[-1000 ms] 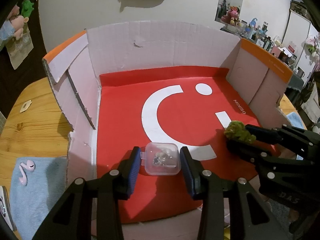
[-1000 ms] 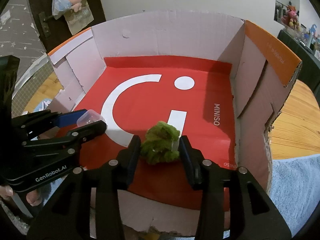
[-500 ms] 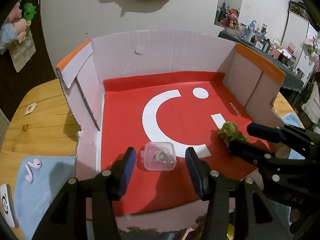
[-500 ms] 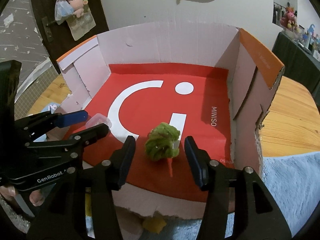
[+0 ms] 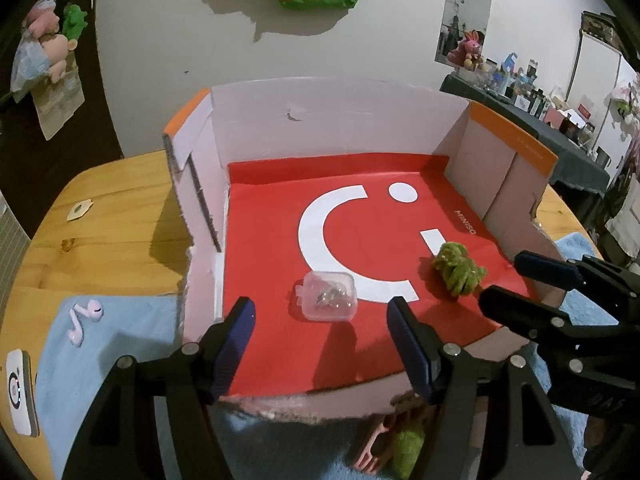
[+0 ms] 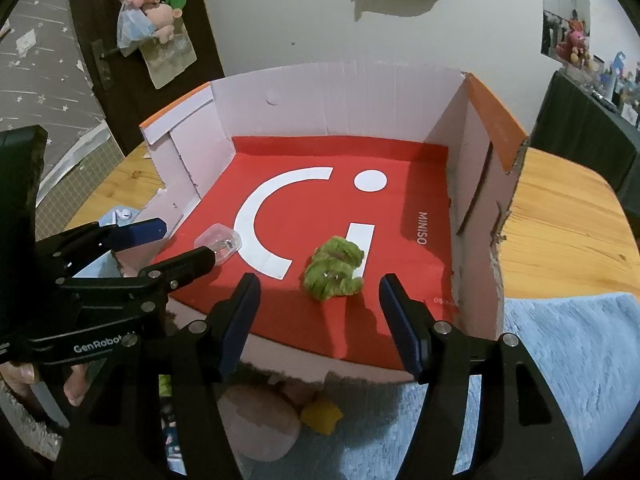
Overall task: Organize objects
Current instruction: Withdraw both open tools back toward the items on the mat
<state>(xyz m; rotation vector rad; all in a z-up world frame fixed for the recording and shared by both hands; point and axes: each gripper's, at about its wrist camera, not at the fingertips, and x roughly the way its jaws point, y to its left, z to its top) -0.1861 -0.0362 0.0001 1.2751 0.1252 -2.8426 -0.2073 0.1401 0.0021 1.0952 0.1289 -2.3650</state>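
A small clear plastic case [image 5: 329, 297] with metal bits inside lies on the red floor of the cardboard box [image 5: 340, 116]. My left gripper [image 5: 320, 316] hangs just in front of the case, its jaws opening, pads apart from it. A green fuzzy scrunchie [image 6: 334, 268] rests on the red floor to the right, also seen in the left wrist view as the scrunchie [image 5: 458, 268]. My right gripper [image 6: 318, 294] stands near it with jaws opening, pads clear of it on both sides. The case [image 6: 218, 242] shows partly behind the left gripper's fingers [image 6: 188, 264].
The box [image 6: 340, 100] stands on a wooden table [image 5: 108, 216] with a blue towel [image 5: 108, 344] in front. Pink earbuds [image 5: 84, 318] and a white device [image 5: 18, 390] lie on the towel. A pink clip [image 5: 376, 444], green fuzzy item [image 5: 408, 448], yellow piece [image 6: 320, 416] and pale round object [image 6: 260, 428] lie before the box.
Both grippers have let go: the left released the clear case, the right released the green scrunchie. Both jaws widened and drew back and up from the box floor.
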